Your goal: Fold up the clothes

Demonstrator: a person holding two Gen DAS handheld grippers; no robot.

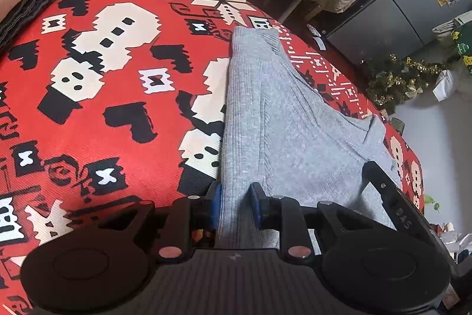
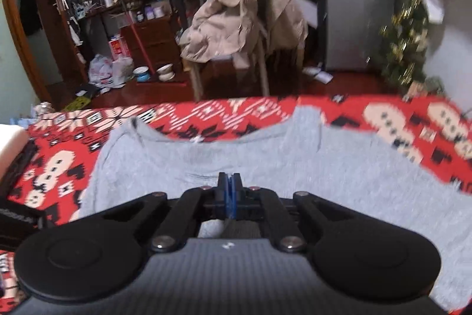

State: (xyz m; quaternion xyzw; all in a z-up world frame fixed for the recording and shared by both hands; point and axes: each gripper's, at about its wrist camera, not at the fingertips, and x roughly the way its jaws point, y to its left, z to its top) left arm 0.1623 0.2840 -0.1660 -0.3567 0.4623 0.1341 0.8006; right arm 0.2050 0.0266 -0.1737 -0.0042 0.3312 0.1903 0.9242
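We held the grey garment [image 1: 265, 114] on the red blanket [image 1: 103, 78]; left gripper [image 1: 237, 202] grasped its folded edge, stretching away toward the far edge; right gripper [image 2: 228, 182] was clenched, apparently pinching fabric.

Dim, even indoor light; fisheye bending at both views' edges, and the right wrist view smeared with motion blur.
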